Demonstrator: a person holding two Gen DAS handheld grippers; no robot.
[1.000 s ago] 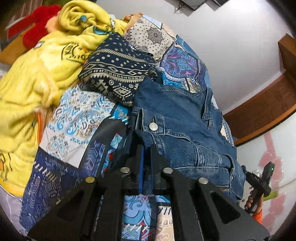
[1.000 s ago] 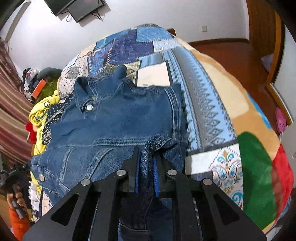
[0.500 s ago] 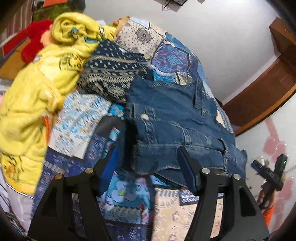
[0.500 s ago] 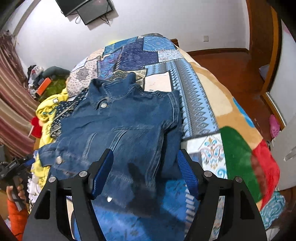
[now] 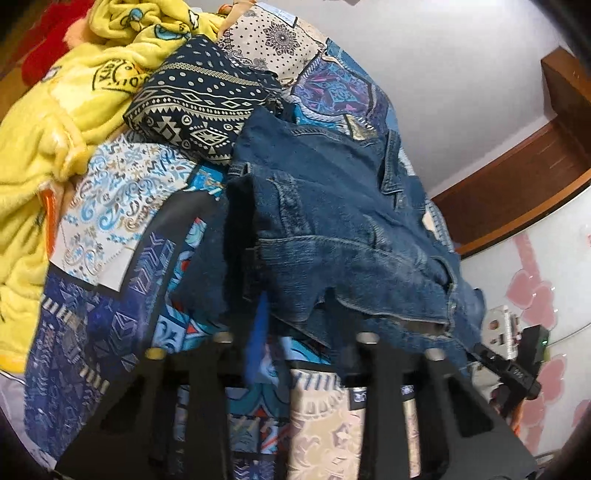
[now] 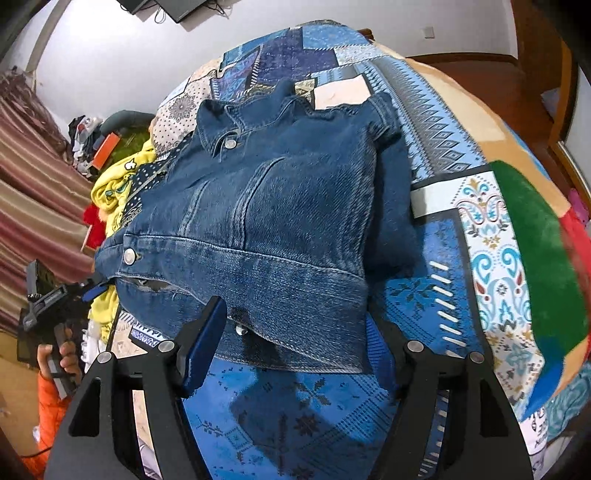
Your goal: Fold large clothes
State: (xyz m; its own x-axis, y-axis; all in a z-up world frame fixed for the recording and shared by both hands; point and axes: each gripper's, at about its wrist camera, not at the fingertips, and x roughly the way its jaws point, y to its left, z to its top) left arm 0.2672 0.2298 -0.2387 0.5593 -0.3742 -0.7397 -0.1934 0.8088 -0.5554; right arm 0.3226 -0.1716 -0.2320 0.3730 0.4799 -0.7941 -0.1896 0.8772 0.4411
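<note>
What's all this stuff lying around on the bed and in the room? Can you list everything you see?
Denim jacket: one, dark blue, folded, on the bed's middle.
Patchwork bedspread: one, blue, cream, green and red, covering the bed.
Patterned cloth: one, navy with cream motifs, beside the jacket.
Fleece blanket: one, yellow, heaped at the bed's edge.
Plush item: one, red, beside the yellow fleece.
Screen: one, black, on the white wall.
Curtain: one, striped maroon and tan, by the bed.
Left tongs: one pair, black with blue pads, open at the jacket's hem.
Right tongs: one pair, same colours, open.
</note>
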